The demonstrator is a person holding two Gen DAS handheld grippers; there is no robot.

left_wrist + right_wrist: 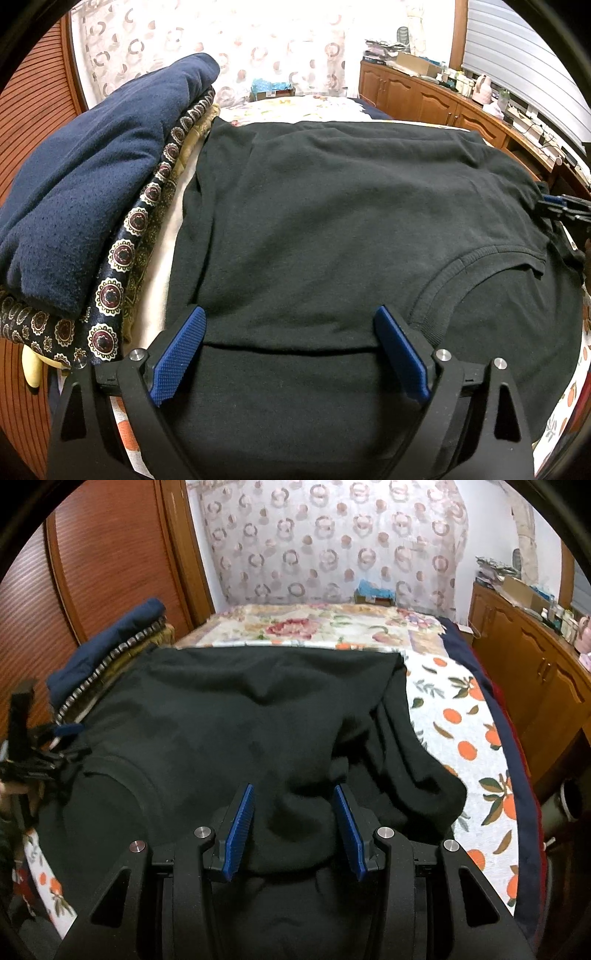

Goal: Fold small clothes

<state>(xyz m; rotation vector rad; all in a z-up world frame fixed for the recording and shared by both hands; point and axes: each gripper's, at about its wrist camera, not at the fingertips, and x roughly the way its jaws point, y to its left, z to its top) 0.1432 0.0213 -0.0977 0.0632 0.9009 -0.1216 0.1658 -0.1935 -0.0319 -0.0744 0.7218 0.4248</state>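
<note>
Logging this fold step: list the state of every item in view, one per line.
Black cotton T-shirt: spread on the bed, right side bunched, partly folded.
Navy fleece garment: folded, topping the pile.
Left gripper: jaws open over the shirt.
Right gripper: jaws open, fabric between.

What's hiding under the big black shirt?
Under the black cotton T-shirt lies a white bedspread printed with oranges, showing at its right edge and near corner. Whatever else sits beneath the shirt's middle is covered and cannot be seen.
</note>
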